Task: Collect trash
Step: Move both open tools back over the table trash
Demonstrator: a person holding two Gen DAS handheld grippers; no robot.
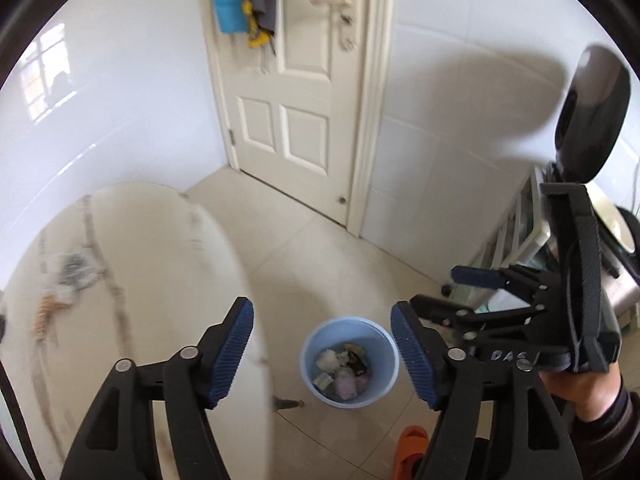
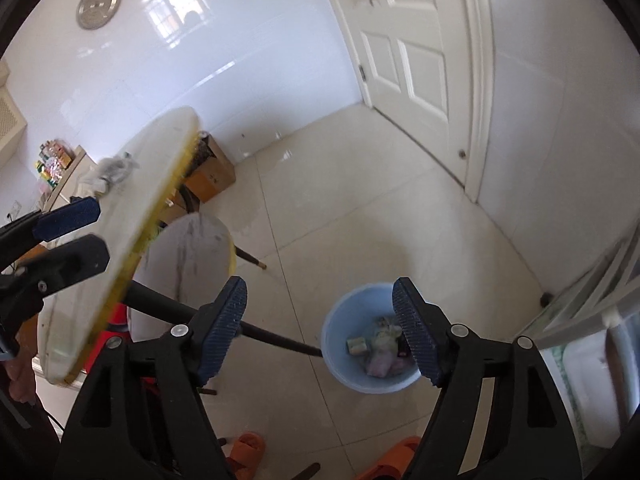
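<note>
Hanging over the floor, the left claw (image 1: 322, 354) and the right claw (image 2: 320, 330) both gape wide with nothing in them. The blue bin (image 1: 349, 362) sits below on the tiles, beside the round table (image 1: 120, 280), with trash (image 1: 342, 370) inside.

1. Bright daylight throughout; a window's reflection glares on the glossy white wall (image 2: 172, 16) left of the door (image 2: 416, 40).
2. Right of the door, a soft shadow.
3. Left of it, the round tabletop (image 1: 132, 280) smears with motion blur.
4. Fisheye bending, dark corners.
</note>
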